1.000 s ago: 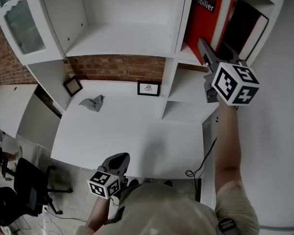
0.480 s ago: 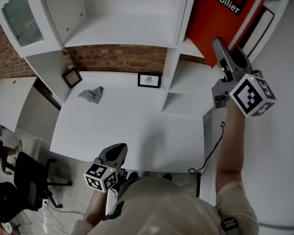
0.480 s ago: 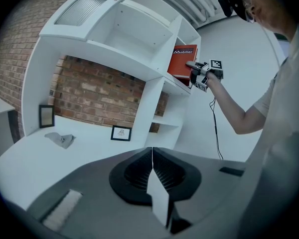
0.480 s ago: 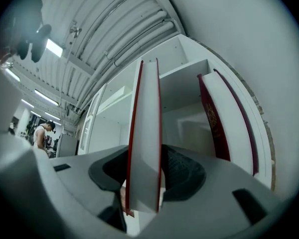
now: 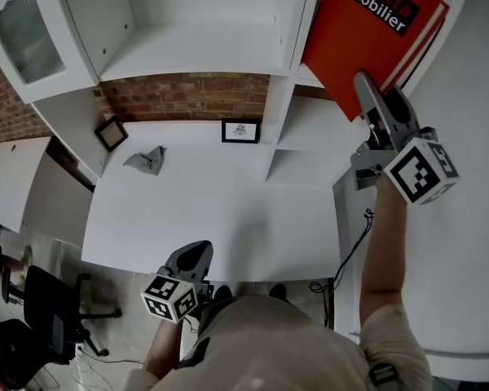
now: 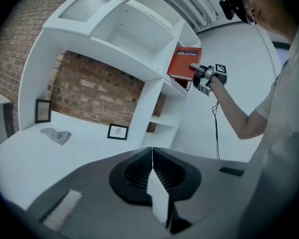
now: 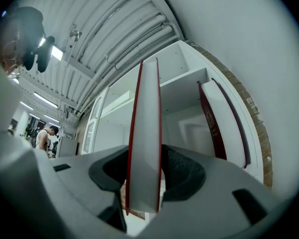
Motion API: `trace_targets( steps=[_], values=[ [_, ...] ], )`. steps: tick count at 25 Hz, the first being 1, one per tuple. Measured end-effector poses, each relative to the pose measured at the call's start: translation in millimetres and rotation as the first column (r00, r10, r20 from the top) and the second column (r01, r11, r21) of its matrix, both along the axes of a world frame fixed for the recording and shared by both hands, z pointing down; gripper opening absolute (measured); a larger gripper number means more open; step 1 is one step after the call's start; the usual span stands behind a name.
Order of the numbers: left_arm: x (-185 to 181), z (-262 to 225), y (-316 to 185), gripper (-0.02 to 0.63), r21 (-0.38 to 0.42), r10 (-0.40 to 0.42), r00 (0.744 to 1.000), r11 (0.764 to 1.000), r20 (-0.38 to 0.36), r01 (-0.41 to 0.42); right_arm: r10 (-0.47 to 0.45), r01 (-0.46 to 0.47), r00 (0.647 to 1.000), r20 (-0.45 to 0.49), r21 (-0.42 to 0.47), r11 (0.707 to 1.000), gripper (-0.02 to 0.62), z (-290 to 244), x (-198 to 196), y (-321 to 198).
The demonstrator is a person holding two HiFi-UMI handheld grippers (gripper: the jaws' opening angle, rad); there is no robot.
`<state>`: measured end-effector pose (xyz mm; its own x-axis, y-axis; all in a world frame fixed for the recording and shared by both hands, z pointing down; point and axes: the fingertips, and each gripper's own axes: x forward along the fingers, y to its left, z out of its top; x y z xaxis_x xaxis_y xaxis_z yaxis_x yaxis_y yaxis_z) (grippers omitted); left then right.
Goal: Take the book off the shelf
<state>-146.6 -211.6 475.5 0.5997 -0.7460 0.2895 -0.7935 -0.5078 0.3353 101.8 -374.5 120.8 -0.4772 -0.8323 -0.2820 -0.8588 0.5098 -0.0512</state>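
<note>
- Book (image 5: 367, 31) – red cover, white lettering. It sits tilted at the mouth of the shelf's (image 5: 196, 63) upper right compartment. Its top is cut off by the head view's edge and its lower corner is hidden behind the jaws. Whether it still touches the shelf cannot be told.
- Right hand-held gripper (image 5: 377, 96) – raised, jaws clamped on the book's lower edge. Its own view shows only the pale page block (image 7: 145, 133) between thin red covers.
- Second book (image 7: 224, 123) – dark red, leaning in the same compartment and barely visible from the head view.
- Left hand-held gripper (image 5: 191, 259) – low, near the bench's (image 5: 212, 210) front edge, jaws together with nothing between.
- On the bench: two small framed pictures (image 5: 240, 130) with their content too small to read, and a crumpled grey cloth (image 5: 145, 160).
</note>
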Motion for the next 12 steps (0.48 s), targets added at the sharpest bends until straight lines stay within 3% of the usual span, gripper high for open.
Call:
trace_targets(
  steps=[6, 12],
  values=[
    [-19, 11, 10, 0.006, -0.015, 0.064, 0.997, 0.998, -0.041, -0.065, 0.083, -0.083, 0.997, -0.011, -0.002, 0.997, 0.163, 2, -9, 28],
    [-41, 18, 18, 0.006, -0.024, 0.076, 0.994, 0.997, -0.081, -0.078, 0.124, -0.124, 0.992, -0.003, -0.008, 0.992, 0.158, 8, -15, 55]
  ],
)
